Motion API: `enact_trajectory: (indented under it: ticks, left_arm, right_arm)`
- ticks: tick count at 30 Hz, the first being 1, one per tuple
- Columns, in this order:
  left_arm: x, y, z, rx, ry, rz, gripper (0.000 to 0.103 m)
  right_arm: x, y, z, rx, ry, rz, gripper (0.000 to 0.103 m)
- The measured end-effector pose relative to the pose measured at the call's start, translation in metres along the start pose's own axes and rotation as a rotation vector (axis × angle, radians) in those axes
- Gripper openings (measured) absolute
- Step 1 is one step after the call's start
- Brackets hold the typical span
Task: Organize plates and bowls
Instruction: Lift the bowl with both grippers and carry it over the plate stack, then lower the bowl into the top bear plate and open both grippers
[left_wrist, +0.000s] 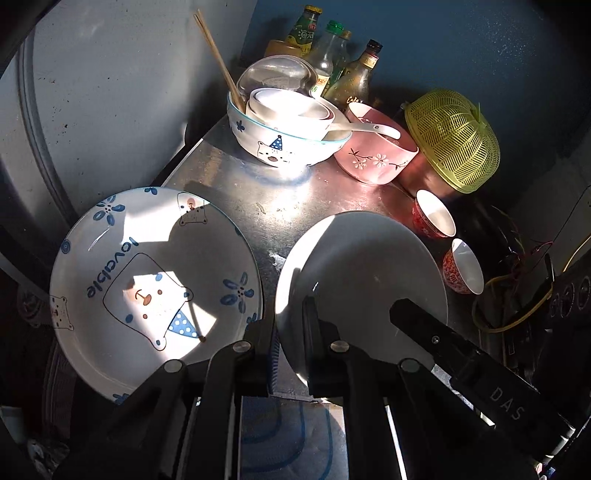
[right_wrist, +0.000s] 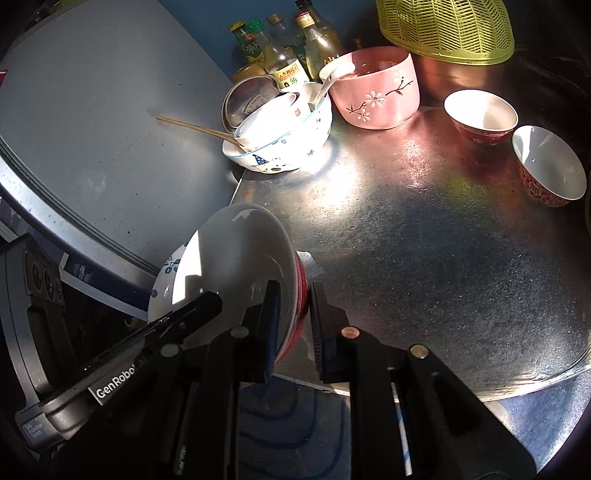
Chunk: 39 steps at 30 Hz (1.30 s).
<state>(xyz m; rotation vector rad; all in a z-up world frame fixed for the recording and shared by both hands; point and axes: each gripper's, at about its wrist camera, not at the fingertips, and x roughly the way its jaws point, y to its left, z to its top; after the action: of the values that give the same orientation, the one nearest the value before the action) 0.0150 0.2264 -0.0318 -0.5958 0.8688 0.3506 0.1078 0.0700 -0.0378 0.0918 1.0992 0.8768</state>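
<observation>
My left gripper (left_wrist: 288, 325) is shut on the right rim of a white plate with blue flowers and a bear (left_wrist: 155, 277), which tilts up toward the camera. Beside it stands a plain white dish (left_wrist: 362, 273) with a red outside (right_wrist: 301, 284). My right gripper (right_wrist: 293, 306) is shut on that dish's rim, and one of its fingers (left_wrist: 410, 314) shows in the left wrist view. In the right wrist view the blue-flowered plate (right_wrist: 164, 275) peeks out behind the dish. Both are held just above the near edge of the metal counter (right_wrist: 424, 240).
At the back stands a bear-print bowl (left_wrist: 284, 136) stacked with smaller bowls, a spoon and chopsticks (left_wrist: 218, 59). A pink flowered bowl (left_wrist: 373, 155), a green basket (left_wrist: 454, 144), bottles (left_wrist: 332, 55) and two small red bowls (left_wrist: 434, 218) (left_wrist: 463, 271) stand nearby.
</observation>
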Motion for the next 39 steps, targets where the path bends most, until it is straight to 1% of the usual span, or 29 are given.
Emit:
enact_trajectory:
  ticks: [15, 23, 28, 39]
  left_arm:
    - [-0.018, 0.064, 0.005, -0.115, -0.038, 0.073, 0.01]
    - [-0.019, 0.097, -0.001, -0.17, -0.019, 0.133, 0.009]
    - [-0.014, 0.107, -0.007, -0.189, 0.003, 0.153, 0.009]
    - [-0.005, 0.113, -0.009, -0.201, 0.027, 0.161, 0.01]
  right_arm:
    - [0.044, 0.055, 0.003, -0.107, 0.073, 0.063, 0.017]
    - [0.076, 0.076, -0.004, -0.144, 0.16, 0.085, 0.017]
    - [0.094, 0.08, -0.013, -0.15, 0.209, 0.079, 0.017]
    - [0.108, 0.079, -0.015, -0.154, 0.241, 0.071, 0.017]
